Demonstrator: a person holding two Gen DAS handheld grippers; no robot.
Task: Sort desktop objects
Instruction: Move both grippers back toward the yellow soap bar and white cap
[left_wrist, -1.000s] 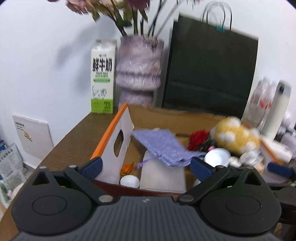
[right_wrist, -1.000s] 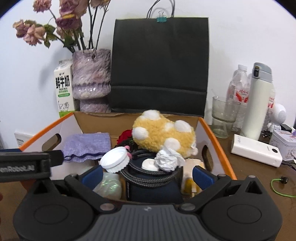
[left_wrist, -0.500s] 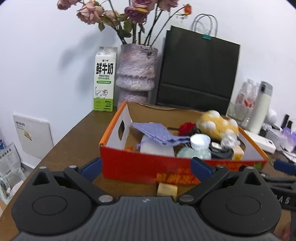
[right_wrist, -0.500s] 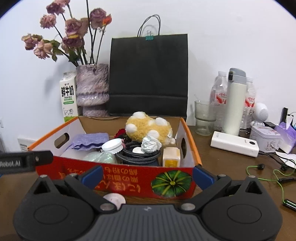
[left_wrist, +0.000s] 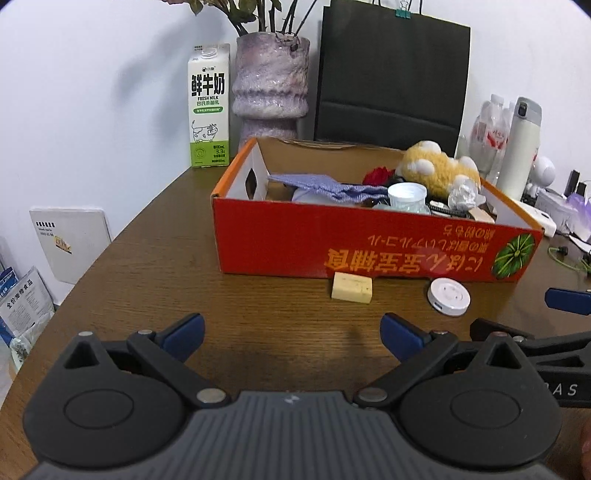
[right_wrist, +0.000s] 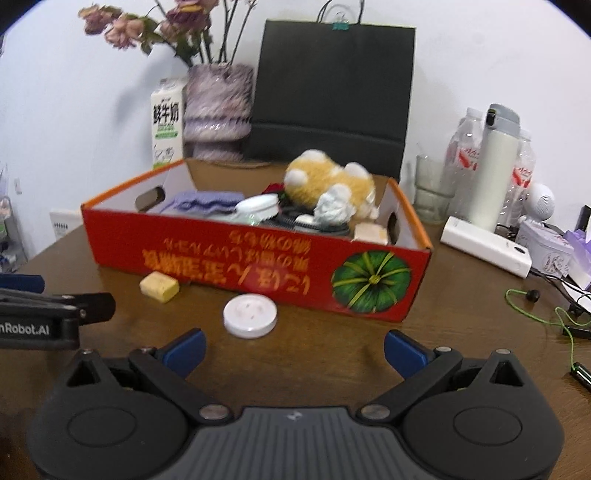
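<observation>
Left wrist: red box (left_wrist: 369, 243) holds plush toy (left_wrist: 436, 170), purple cloth (left_wrist: 325, 186)

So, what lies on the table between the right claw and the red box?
In the right wrist view, a round white disc lies on the table between the right claw and the red box; otherwise bare wood.

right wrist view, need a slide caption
Open right gripper faces a red box of clutter, white disc and yellow block outside.
</observation>
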